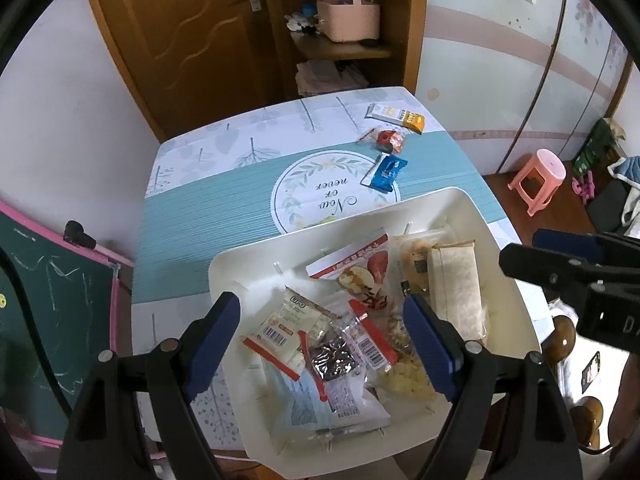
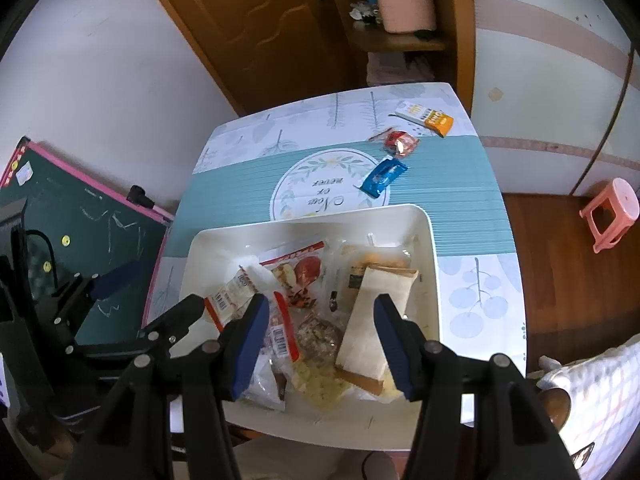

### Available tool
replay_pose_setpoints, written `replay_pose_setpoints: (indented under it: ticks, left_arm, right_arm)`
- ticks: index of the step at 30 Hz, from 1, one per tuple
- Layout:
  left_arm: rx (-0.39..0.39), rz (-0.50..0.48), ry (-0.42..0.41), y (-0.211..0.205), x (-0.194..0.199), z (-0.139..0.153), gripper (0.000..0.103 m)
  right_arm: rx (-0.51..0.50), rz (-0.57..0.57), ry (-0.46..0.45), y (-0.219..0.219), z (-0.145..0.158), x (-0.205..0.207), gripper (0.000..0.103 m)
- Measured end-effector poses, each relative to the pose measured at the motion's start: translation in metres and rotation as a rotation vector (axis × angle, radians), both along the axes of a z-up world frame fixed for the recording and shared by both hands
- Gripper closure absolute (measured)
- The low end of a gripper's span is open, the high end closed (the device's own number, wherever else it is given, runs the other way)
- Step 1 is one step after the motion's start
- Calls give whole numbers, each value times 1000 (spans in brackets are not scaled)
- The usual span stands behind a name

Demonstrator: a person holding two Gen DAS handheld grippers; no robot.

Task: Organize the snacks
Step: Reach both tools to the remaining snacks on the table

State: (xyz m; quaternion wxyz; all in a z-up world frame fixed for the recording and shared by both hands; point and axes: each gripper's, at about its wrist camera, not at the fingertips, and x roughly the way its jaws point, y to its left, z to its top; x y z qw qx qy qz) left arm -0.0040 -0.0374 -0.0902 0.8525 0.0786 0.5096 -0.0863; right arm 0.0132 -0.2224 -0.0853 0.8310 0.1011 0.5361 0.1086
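On the counter [image 1: 192, 200], a smooth white rectangular tray [image 1: 476, 208] with rounded corners held crinkly plastic snack packets [image 1: 316, 336] and a flat tan paper pouch [image 2: 380, 312]. Above it, the left hand-held gripper [image 1: 322, 344] hung released, blue pads apart; the right hand-held gripper [image 2: 320, 340] was likewise released, grasping nothing. Beyond lay a glossy blue wrapper [image 1: 386, 170], a red one [image 1: 386, 140] and a flat orange-ended packet [image 1: 396, 116].

left tool [image 1: 326, 344]: jaws apart, angled down | right tool [image 2: 320, 346]: same
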Motion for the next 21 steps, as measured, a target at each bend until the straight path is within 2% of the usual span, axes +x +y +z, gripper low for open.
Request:
replay_pose_setpoints:
  ticks: [6, 10, 17, 21]
  left_arm:
    - [-41, -31, 41, -12, 27, -6, 20]
    - [-53, -80, 48, -34, 63, -4, 20]
    - [-34, -138, 17, -72, 137, 3, 20]
    - [-57, -145, 10, -89, 178, 1, 20]
  right_arm:
    - [-7, -44, 2, -15, -3, 14, 48]
    - [-22, -60, -16, -27, 3, 34, 48]
    - [-83, -101, -110, -56, 39, 96, 48]
    - [-137, -107, -166, -68, 58, 136, 48]
